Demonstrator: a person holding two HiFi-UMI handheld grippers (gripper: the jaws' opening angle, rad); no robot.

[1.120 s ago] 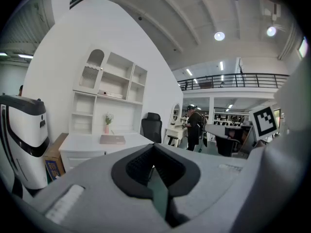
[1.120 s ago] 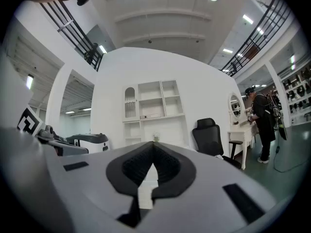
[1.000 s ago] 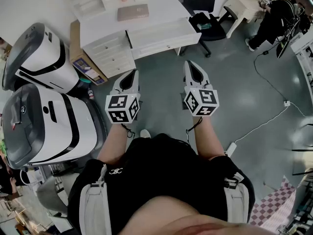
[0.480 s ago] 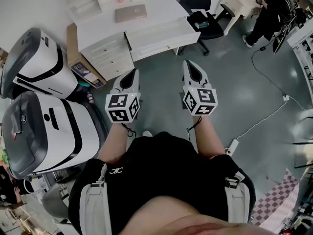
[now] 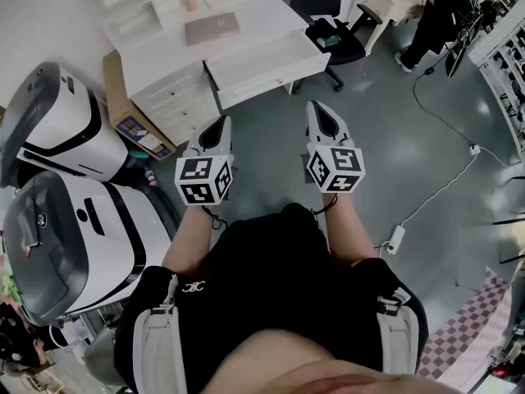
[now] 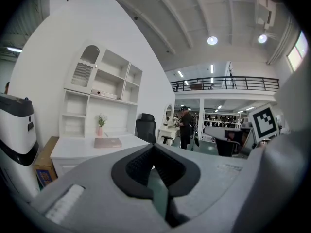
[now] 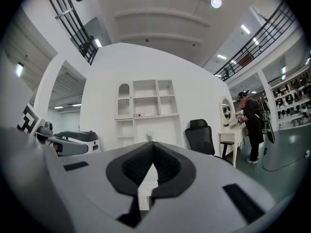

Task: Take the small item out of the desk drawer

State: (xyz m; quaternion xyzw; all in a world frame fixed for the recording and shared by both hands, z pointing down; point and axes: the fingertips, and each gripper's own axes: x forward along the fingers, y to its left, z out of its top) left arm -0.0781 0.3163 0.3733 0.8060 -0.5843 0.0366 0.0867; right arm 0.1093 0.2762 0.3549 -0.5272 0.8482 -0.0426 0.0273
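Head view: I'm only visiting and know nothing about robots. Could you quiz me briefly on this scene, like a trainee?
1. True or false: the right gripper, with its square-marker cube, grips a small item.
2. What lies on the white desk? A) a red mug B) a flat pinkish-brown book-like thing C) a banana
3. Fill in: the swivel office chair beside the desk is ____ in colour.
Key: 1 false, its jaws are shut and empty; 2 B; 3 black.
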